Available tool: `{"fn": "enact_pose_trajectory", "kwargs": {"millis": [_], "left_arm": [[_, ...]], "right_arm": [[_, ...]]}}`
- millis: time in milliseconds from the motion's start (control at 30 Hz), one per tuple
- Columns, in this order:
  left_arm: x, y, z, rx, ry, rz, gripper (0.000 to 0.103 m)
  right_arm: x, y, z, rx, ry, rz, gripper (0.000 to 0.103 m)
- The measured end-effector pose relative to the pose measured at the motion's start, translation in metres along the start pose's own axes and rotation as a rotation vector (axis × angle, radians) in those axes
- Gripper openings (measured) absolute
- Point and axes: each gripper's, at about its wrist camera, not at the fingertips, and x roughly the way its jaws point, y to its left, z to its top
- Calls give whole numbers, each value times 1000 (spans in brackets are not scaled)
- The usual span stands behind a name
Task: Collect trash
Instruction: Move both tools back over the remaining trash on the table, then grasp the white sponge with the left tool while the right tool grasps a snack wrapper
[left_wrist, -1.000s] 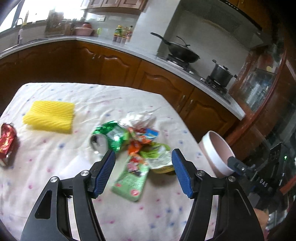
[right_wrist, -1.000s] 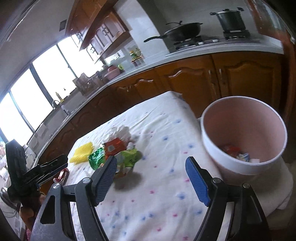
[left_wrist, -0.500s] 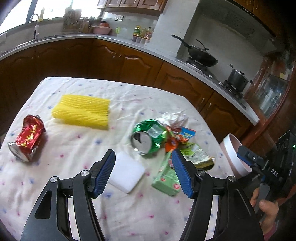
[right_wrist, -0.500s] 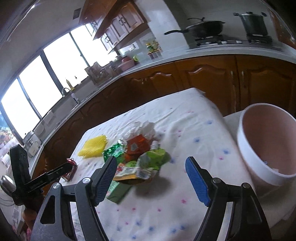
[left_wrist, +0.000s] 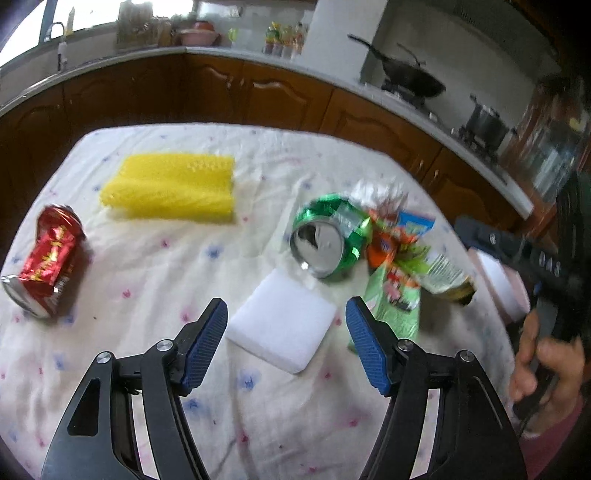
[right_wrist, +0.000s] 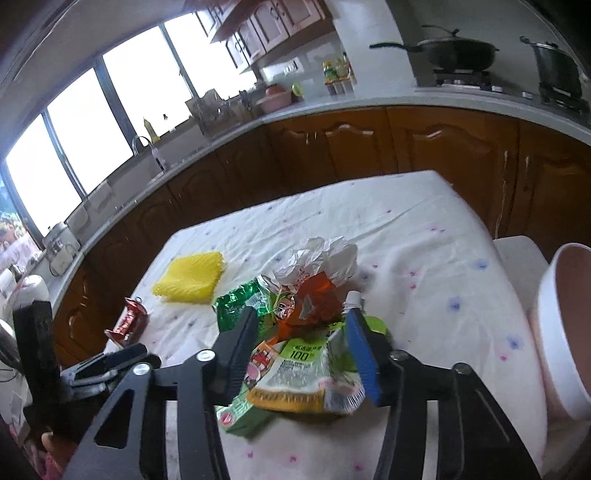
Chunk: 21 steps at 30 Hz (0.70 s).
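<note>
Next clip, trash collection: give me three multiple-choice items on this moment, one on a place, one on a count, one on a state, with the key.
1. Where does the flat white foam pad lie?
A. between the left claw's fingers
B. on the yellow ribbed foam sheet
C. in the pink bucket with white rim

2. How many crushed drink cans are on the table?
A. one
B. two
C. four

3. How does the right claw stand?
A. shut flat
B. open around the green juice pouch
C. out of view

Key: 1 A, the pad sits in the gap ahead of the blue pads. 2 B, a crushed red can and a crushed green can. 3 B, its fingers flank the pouch without clear contact.
</note>
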Motion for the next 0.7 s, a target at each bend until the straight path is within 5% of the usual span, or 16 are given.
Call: {"fn": "enact_pose_trajectory", "kwargs": {"millis": [300,400,433,500,600,700], "left_arm": [[22,-4,-7,69,32,33,68],[24,-5,-7,83,25,62,67],[24,-5,-7,85,21,64,65],[22,-6,-7,89,11,60,59],[17,-8,-5,91,-8,24,37],[9,-13,0,97,-29,25,27]], "right_arm": [[36,-2,5,14,73,-11,37],[47,-2,6,11,100,-17,22],[49,-3,6,9,107,-22,12],[50,-4,4,14,102,-19,7],[40,-3,2,4,65,-14,5],[25,-4,2,7,36,1,5]]}}
